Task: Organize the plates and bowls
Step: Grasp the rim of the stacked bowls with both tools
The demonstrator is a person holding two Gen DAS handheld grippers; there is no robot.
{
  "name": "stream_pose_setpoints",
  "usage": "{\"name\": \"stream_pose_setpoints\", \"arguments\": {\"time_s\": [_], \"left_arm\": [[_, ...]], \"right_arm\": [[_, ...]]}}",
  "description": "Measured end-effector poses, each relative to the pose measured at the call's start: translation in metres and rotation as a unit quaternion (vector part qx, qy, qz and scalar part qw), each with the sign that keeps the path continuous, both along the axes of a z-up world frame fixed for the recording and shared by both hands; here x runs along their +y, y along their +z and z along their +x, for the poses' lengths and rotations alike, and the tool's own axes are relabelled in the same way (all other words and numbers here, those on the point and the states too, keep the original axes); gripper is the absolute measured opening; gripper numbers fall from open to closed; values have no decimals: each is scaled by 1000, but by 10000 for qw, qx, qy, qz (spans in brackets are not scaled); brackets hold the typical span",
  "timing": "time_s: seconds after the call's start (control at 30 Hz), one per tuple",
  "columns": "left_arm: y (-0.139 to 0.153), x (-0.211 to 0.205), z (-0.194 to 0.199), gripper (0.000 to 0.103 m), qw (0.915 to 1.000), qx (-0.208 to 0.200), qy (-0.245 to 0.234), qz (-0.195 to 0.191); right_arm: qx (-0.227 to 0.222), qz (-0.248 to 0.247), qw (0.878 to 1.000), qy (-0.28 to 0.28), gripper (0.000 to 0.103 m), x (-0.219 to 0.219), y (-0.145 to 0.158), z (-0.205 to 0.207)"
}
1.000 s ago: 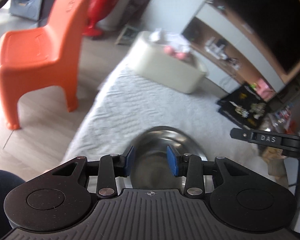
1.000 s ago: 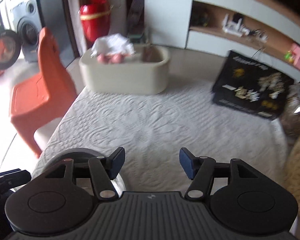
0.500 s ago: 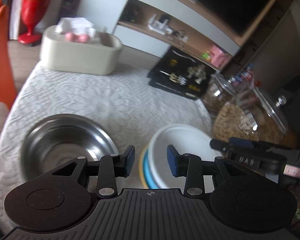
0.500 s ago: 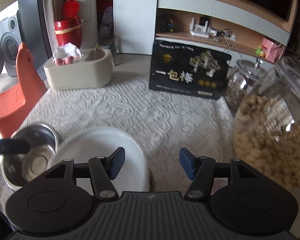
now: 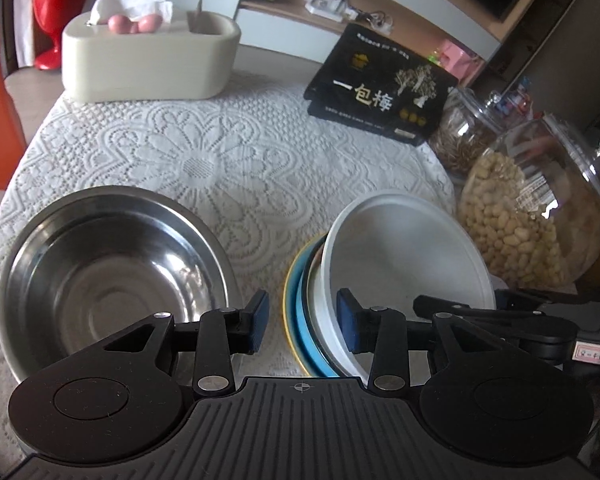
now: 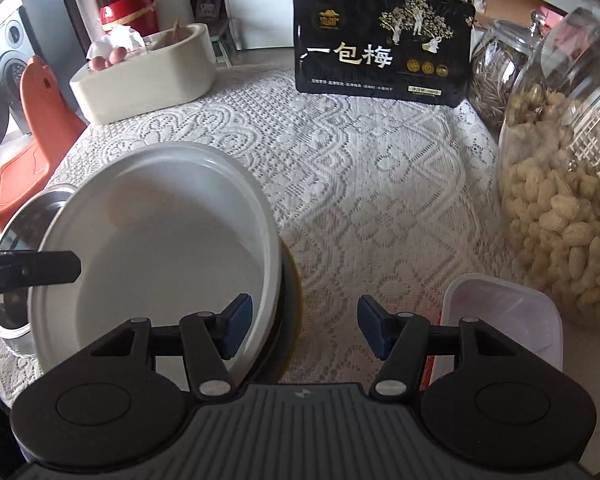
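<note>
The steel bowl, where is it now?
In the left wrist view, the steel bowl sits on the lace tablecloth at lower left, beside the stack topped by the white bowl.

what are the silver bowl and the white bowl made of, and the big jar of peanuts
Silver bowl: looks like stainless steel, polished, with mirror-like reflections inside. White bowl: matte, even white, thin rim; plastic or melamine perhaps, ceramic not ruled out. Peanut jar: clear, glossy, contents visible; glass or clear plastic.
</note>
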State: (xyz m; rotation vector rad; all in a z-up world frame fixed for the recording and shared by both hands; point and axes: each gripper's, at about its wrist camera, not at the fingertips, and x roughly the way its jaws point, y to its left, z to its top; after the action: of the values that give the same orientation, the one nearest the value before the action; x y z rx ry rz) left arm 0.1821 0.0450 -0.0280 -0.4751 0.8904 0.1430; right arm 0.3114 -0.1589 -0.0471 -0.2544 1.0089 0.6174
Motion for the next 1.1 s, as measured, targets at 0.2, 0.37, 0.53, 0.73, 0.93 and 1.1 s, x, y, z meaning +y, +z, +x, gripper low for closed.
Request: {"name": "stream_pose_setpoints", "arguments": {"time_s": [0.2,0.37,0.53,0.73,0.93,1.1], "left_arm": [[-18,3,13,41,9993,208,-55,-315],[-35,4,19,40,9971,348,-108,-662],[-38,1,23,41,9969,421,-147,-651],[-39,-3,32,40,9963,614,-210,-557],[-42,-1,37,37,9945,779,-87,-696],[-42,-2,44,37,9936,935,-194,-597]], "right_arm": [[713,403,9966,-129,59,-7,-15,13],[1342,699,9883,-210,59,-7,-31,17],[1879,1101,9756,-267,59,-7,-41,21],[2162,1267,9675,-339,58,-5,-46,24],[2167,1256,9675,-356,57,-3,-44,25],[2239,1222,9663,-341,57,-3,-45,26]]}}
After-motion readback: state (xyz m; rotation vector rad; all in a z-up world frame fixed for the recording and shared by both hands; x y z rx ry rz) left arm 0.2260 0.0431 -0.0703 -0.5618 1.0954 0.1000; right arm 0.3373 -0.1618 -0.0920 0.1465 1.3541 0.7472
